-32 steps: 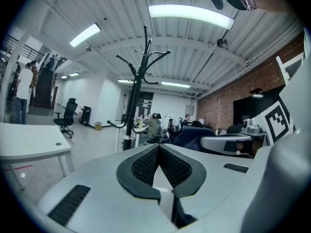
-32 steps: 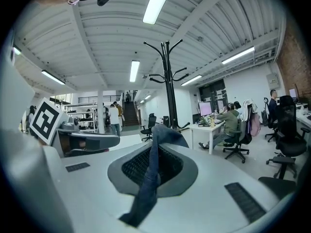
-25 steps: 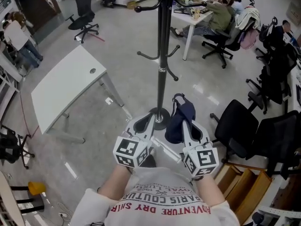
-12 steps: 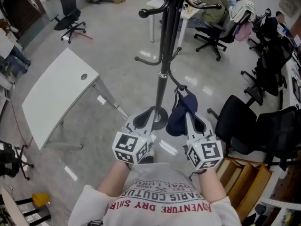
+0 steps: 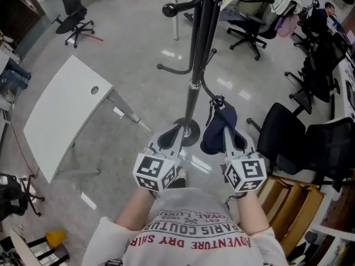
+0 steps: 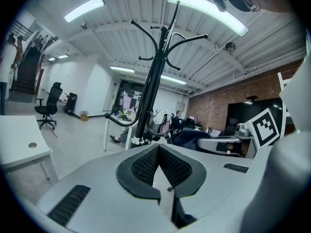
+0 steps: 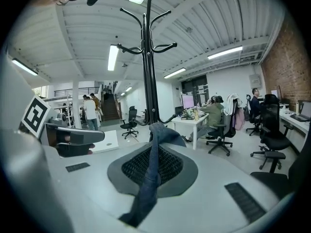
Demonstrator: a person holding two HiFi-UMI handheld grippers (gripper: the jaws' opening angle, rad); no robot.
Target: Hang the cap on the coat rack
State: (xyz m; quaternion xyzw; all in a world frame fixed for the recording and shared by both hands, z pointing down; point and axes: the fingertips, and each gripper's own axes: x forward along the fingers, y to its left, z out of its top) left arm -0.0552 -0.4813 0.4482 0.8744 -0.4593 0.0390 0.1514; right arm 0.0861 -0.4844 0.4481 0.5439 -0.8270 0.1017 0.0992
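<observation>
The black coat rack (image 5: pixel 192 65) stands straight ahead, its round base (image 5: pixel 187 133) on the floor between my two grippers. My right gripper (image 5: pixel 225 127) is shut on the dark blue cap (image 5: pixel 217 131), which hangs beside the pole just under a low hook (image 5: pixel 209 96). In the right gripper view the cap's fabric (image 7: pixel 151 171) runs pinched between the pads, with the coat rack (image 7: pixel 147 62) rising behind. My left gripper (image 5: pixel 178 129) is shut and empty. In the left gripper view its pads (image 6: pixel 146 165) meet with nothing between them, and the coat rack (image 6: pixel 154 76) towers ahead.
A white table (image 5: pixel 69 112) stands to the left. Black office chairs (image 5: pixel 283 143) crowd the right, with wooden boxes (image 5: pixel 291 204) by my right elbow. Further back are desks, more chairs (image 5: pixel 75 18) and seated people (image 7: pixel 214 113).
Both grippers have shifted slightly forward and up towards the rack, the right one carrying the cap nearer the low hook. Both jaws stay as they were.
</observation>
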